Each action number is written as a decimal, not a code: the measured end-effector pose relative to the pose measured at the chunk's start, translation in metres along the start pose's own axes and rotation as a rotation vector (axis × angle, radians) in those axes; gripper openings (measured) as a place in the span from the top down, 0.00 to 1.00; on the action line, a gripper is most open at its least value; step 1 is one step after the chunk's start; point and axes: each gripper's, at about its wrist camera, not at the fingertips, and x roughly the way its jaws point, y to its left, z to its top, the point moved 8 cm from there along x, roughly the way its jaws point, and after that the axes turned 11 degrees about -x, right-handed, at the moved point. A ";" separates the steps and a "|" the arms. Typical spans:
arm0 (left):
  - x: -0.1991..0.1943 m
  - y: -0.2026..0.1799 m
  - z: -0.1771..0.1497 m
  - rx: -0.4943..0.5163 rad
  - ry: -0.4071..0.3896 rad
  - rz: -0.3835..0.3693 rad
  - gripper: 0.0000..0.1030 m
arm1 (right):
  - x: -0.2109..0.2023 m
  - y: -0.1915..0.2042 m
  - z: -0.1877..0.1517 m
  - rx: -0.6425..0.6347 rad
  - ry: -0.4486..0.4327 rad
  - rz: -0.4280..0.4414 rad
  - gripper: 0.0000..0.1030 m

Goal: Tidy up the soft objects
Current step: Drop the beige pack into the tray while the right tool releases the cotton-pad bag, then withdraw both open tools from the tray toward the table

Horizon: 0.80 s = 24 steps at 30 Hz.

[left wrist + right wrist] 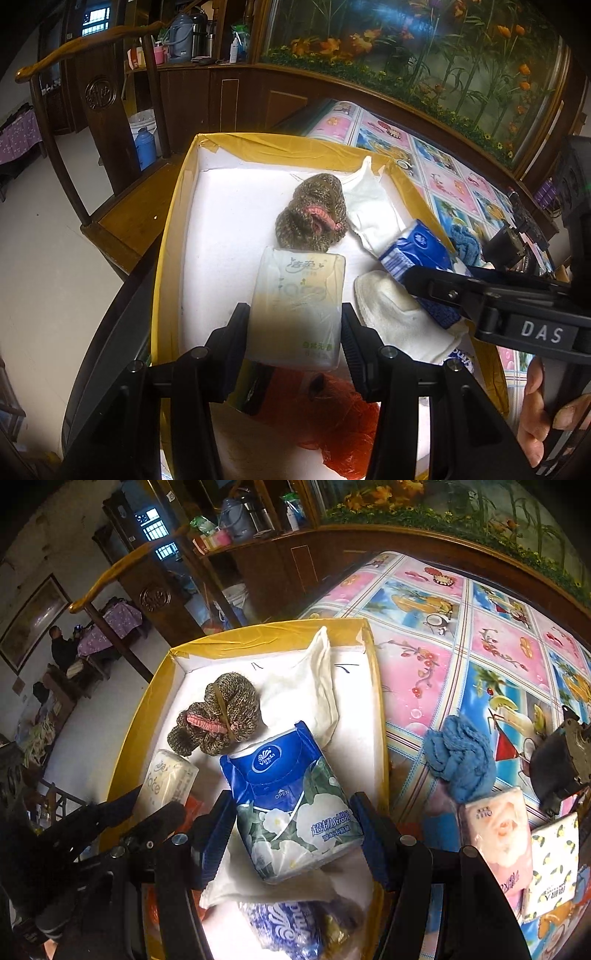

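A white box with yellow taped rim (258, 142) (266, 633) holds soft things. My left gripper (295, 332) is shut on a pale cream tissue pack (299, 295) (168, 779), held over the box floor. My right gripper (295, 830) is shut on a blue and green Vinda tissue pack (291, 801) (413, 247), also above the box. A brown knitted roll with a pink band (314, 212) (218, 716) lies in the box beside a white cloth (373, 206) (314, 686). A white mitt (395, 314) lies under the right gripper.
An orange plastic bag (332, 417) and a blue patterned tissue pack (284, 923) lie at the box's near end. On the patterned tablecloth (461, 627) to the right sit a blue knitted cloth (458, 757), a pink tissue pack (498, 834) and a lemon-print pack (554, 860). A wooden chair (103, 110) stands at left.
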 end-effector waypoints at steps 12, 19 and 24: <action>-0.002 0.002 -0.002 -0.032 -0.001 -0.017 0.44 | 0.004 0.007 0.001 -0.014 -0.001 0.013 0.32; -0.012 -0.002 -0.005 -0.035 -0.012 -0.024 0.42 | -0.015 0.008 -0.001 -0.027 -0.024 0.021 0.30; -0.025 -0.009 -0.005 -0.031 -0.040 -0.036 0.34 | -0.038 0.007 -0.005 -0.042 -0.059 0.002 0.29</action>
